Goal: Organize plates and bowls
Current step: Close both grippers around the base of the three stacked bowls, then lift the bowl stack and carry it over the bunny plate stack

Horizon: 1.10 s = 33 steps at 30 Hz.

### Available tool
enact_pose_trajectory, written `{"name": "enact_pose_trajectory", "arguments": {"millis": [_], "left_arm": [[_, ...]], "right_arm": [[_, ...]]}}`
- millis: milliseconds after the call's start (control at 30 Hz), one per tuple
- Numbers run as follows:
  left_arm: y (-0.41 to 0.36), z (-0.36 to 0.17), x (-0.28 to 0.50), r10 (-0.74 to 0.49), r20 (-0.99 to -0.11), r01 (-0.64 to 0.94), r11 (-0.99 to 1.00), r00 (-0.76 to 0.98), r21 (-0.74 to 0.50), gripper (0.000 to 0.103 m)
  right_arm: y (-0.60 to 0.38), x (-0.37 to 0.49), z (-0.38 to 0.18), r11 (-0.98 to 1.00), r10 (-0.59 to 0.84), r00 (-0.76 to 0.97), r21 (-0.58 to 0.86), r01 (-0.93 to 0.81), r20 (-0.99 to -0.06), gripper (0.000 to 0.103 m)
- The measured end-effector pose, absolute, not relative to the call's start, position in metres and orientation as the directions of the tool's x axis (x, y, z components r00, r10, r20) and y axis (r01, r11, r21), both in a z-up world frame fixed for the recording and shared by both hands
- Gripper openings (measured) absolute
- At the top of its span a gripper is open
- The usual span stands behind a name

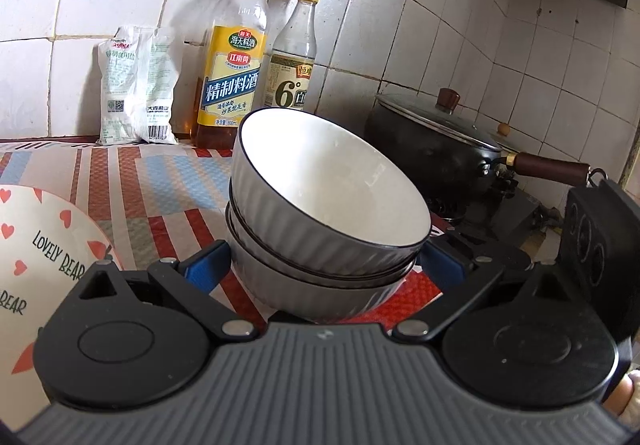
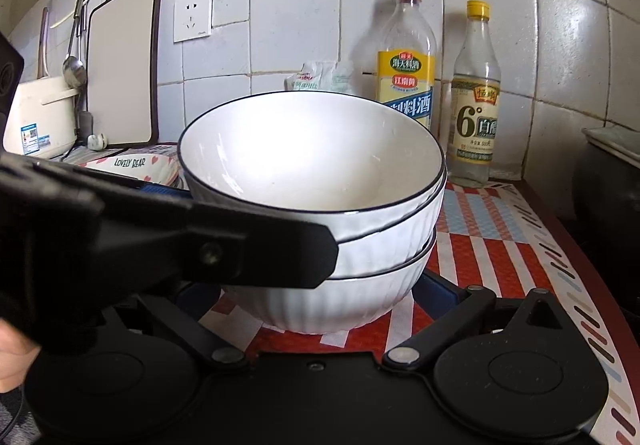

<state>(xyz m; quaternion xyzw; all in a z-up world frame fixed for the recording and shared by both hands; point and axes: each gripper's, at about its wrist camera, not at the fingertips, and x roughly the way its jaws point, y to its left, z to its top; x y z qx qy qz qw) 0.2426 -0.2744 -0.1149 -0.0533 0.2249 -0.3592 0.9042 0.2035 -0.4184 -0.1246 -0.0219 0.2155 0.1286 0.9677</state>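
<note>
From where I look, a tall cooking-wine bottle [image 1: 232, 57] with a yellow label stands at the tiled wall at about twelve o'clock, a slimmer vinegar bottle [image 1: 294, 57] with a yellow cap just to its right and a white salt bag [image 1: 136, 89] leaning on the wall at eleven o'clock. At two o'clock a black pan [image 1: 436, 149] sits under a glass lid with a brown knob, its wooden handle pointing right. Off at nine to ten o'clock I see a pale cutting board [image 2: 122, 65] propped upright, a hanging ladle [image 2: 74, 61], a white rice cooker [image 2: 40, 113] and a wall socket [image 2: 193, 15], and a red, blue and white checked mat [image 1: 160, 181] covers the counter.
</note>
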Motion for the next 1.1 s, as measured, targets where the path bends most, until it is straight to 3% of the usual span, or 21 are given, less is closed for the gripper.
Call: {"name": "enact_pose_trajectory", "arguments": {"millis": [267,467,667,800,867,933,1100], "left_arm": [[-0.274,-0.112,0.241,-0.666,-0.378,0.621,0.743,0.643,-0.251,0.099],[-0.272,-0.112,0.242,-0.668,-0.388,0.619,0.740,0.635,-0.261,0.099],[-0.237,-0.100,0.242,-0.758,-0.357,0.617,0.652,0.546,-0.441,0.097],[-0.214,-0.079,0.254,-0.738,-0.351,0.519,0.662,0.576,-0.541,0.097],[-0.214,-0.072,0.267,-0.710,-0.407,0.450,0.689,0.574,-0.568,0.090],[-0.220,-0.075,0.283,-0.677,-0.483,0.373,0.722,0.555,-0.583,0.068],[-0.238,-0.094,0.305,-0.660,-0.573,0.269,0.736,0.486,-0.621,0.051]], "right_arm": [[-0.411,0.192,-0.126,0.976,0.188,0.910,-0.034,-0.216,-0.369,0.102],[-0.406,0.193,-0.127,0.978,0.156,0.912,-0.073,-0.197,-0.379,0.102],[-0.410,0.189,-0.126,0.982,0.176,0.900,0.011,-0.187,-0.399,0.102],[-0.415,0.180,-0.125,0.982,0.189,0.907,0.088,-0.168,-0.376,0.102],[-0.414,0.179,-0.125,0.983,0.185,0.909,0.086,-0.164,-0.374,0.102],[-0.412,0.179,-0.124,0.984,0.178,0.912,0.073,-0.162,-0.369,0.102],[-0.405,0.184,-0.121,0.989,0.147,0.919,0.049,-0.139,-0.367,0.103]]}}
